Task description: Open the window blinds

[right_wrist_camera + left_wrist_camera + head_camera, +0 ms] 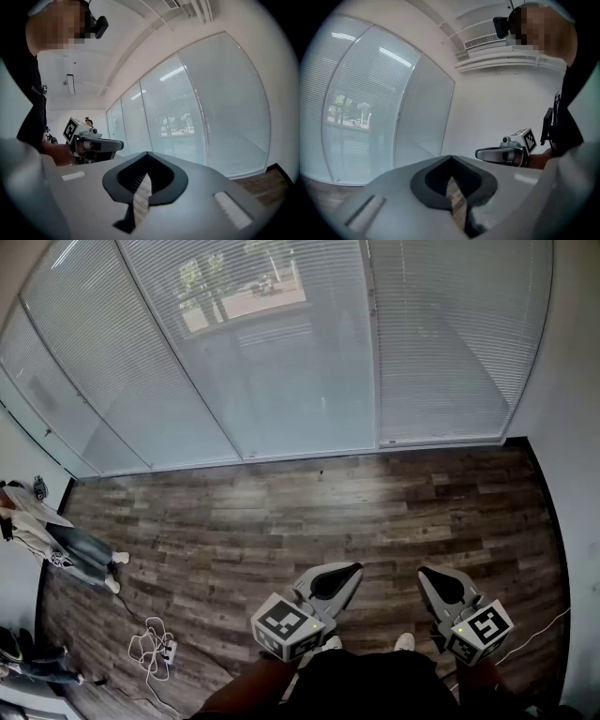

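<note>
Left hand-held gripper point(349, 575) and right hand-held gripper point(427, 575), jaws together, face blinds point(281, 362).

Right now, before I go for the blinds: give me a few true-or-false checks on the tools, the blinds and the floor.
1. The left tool and right tool are both shut and empty. True.
2. The blinds are already raised. False: they hang lowered over the panes.
3. One tool touches the blinds. False: both hover apart from them, above the wooden floor.
4. A white cable lies on the floor at the left. True.
</note>
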Available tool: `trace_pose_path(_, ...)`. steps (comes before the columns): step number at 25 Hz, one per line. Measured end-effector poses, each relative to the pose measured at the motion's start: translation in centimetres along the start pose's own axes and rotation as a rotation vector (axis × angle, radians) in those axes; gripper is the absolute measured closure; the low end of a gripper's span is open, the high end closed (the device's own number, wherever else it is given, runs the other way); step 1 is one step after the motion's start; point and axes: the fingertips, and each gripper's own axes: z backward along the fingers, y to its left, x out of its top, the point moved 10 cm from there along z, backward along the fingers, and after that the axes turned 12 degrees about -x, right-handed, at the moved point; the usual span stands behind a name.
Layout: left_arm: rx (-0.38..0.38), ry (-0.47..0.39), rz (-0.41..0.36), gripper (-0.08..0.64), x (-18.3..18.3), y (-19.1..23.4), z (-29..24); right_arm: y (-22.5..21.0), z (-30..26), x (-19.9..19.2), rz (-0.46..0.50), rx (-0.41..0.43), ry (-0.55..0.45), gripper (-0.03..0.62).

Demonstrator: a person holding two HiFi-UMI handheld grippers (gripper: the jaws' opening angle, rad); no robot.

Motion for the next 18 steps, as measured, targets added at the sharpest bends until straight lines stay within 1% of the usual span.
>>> trace_pose_path(3,-0.001,-0.01,-0.024,0.56,-0.1,-0.4,0.5,0.7,0.3,-0.2,-0.001,0.003,0.01,0.569)
trace_pose_path(5,0.01,0.001,-0.017,0.56,0.1,-0.6,0.8,0.8,0.3,-0.5,0.012,0.005,0.008,0.569)
trace_pose_path(9,0.0,-0.001,-0.022,0.56,0.3,-0.3,1.0,1.0,-0.1,0.1,0.008,-0.004,0.007,0.569)
trace_pose_path(12,0.002,-0.002,-0.029,0.56,0.3,0.0,0.9,1.0,-0.4,0.6,-0.028,-0.005,0.003,0.569)
trace_pose_path(16,0.009,0.007,-0.023,0.56,0.2,0.1,0.8,0.6,-0.6,-0.1,-0.068,0.019,-0.011,0.566)
trace_pose_path(18,0.007,0.003,-0.026,0.56,0.2,0.0,0.9,1.0,-0.6,0.0,-0.042,0.02,-0.022,0.566)
